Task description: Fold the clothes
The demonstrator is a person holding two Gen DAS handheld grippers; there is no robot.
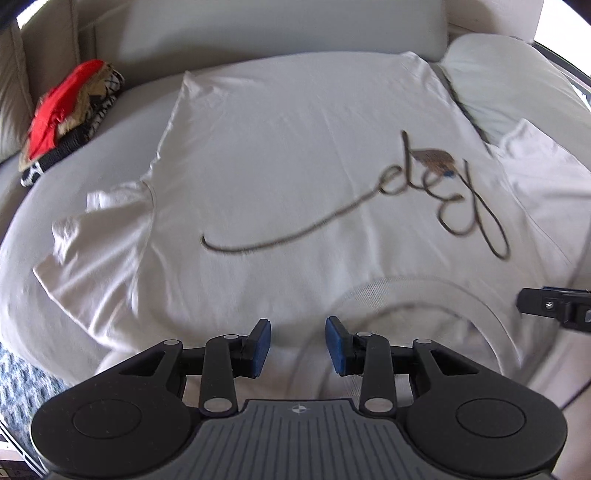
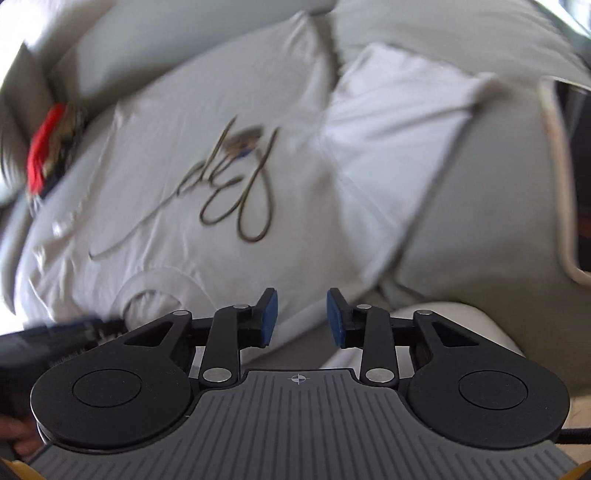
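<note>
- Where the left wrist view begins, the left gripper [image 1: 297, 345] hangs over the near edge of the white T-shirt [image 1: 295, 147], its blue pads [image 1: 263, 345] standing partly apart with only cloth showing in the gap below them — nothing is gripped.
- Just beyond those pads lies the shirt's ribbed collar [image 1: 424, 291], a curved band nearest the camera and a little to the right.
- At the right edge of that view a black piece of the right gripper [image 1: 550, 306] pokes in, level with the collar.
- From the right wrist view, the right gripper [image 2: 302, 319] hovers over the shirt's shoulder area, jaws partly apart and empty; the frame is blurred, so whether the tips touch the cloth cannot be told.
- Farther out, a dark looping script print [image 1: 443, 195] crosses the chest, with a small brown patch in it.
- One short sleeve [image 1: 85, 240] spreads to the left, the other sleeve [image 2: 399, 129] to the right.
- The shirt lies spread flat, front up, on a pale grey sofa seat [image 1: 55, 177] — its hem toward the backrest [image 1: 258, 33].
- Far left, against the backrest, sits a heap of red and patterned clothes [image 1: 70, 110].
- At the right edge of the right view stands a framed dark panel [image 2: 569, 177].
</note>
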